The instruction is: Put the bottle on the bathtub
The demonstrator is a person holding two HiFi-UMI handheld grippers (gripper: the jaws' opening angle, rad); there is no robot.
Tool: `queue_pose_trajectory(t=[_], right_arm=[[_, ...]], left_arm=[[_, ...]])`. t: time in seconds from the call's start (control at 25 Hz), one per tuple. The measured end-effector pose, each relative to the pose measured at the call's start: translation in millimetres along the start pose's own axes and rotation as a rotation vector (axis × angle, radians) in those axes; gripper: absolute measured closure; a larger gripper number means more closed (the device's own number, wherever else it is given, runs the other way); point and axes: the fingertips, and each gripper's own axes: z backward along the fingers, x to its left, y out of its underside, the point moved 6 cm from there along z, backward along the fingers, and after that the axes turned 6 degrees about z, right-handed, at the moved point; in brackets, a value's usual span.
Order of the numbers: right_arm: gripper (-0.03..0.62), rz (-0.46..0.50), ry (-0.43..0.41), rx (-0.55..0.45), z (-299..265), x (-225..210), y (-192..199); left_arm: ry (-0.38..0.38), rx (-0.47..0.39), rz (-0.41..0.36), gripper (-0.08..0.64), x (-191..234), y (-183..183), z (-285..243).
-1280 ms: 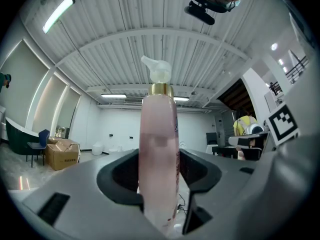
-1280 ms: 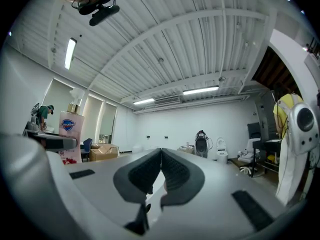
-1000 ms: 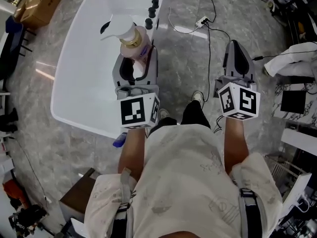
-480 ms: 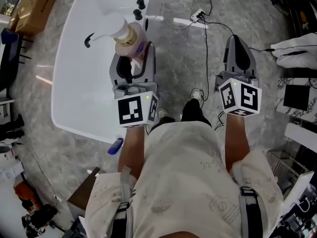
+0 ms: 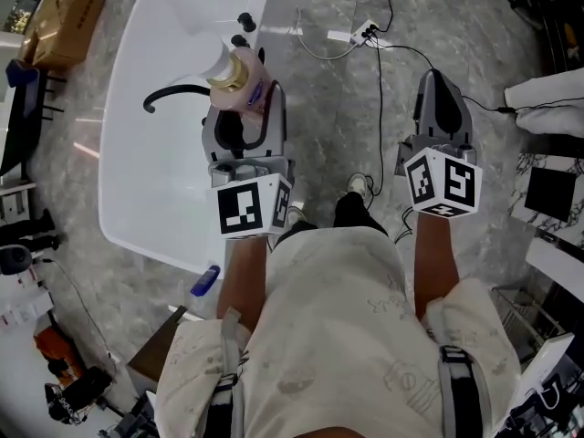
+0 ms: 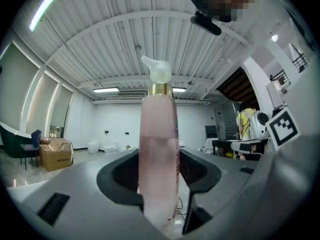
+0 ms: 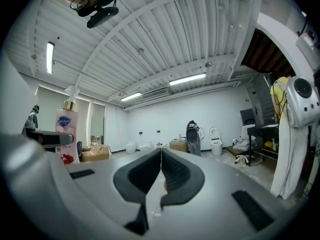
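The white bathtub fills the head view's upper left, and open marble floor lies right of its rim. Our left gripper is clamped on the upright pink bottle over that rim, perhaps clear of it. Our right gripper, centre right, has its jaws together on nothing. Only its view shows the bottle's label.

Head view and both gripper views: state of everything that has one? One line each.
bottle: upright, pump cap on, held in the air, not yet set on the tub
left gripper: shut on the bottle
right gripper: shut, empty
bathtub: no water visible, nothing resting on the visible rim
faucet: no water running
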Motion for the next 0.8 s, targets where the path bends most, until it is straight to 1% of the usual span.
queue_pose_trajectory(t=[0.2,0.36,0.6,0.8], right_arm=[[0.603,-0.009,-0.009,-0.002,-23.1,-32.8,1.4],[0.603,-0.009,-0.004,-0.01,-33.1,-68.4,-1.4],[0.603,-0.026,0.021,-0.019,-40.4,-123.8,0.5],[0.603,-0.031,0.031,-0.025,-39.7,-155.3,2.1]], left_arm=[[-0.018,0.004,-0.009,0.331,-20.5,1.2,-31.5],[-0.02,0.001,-0.015,0.331,-45.2,-0.8,-56.6],[0.013,0.003,-0.026,0.331,-92.5,2.1,-91.5],[0.031,0.003,-0.032,0.331,-124.1,5.6,-107.9]])
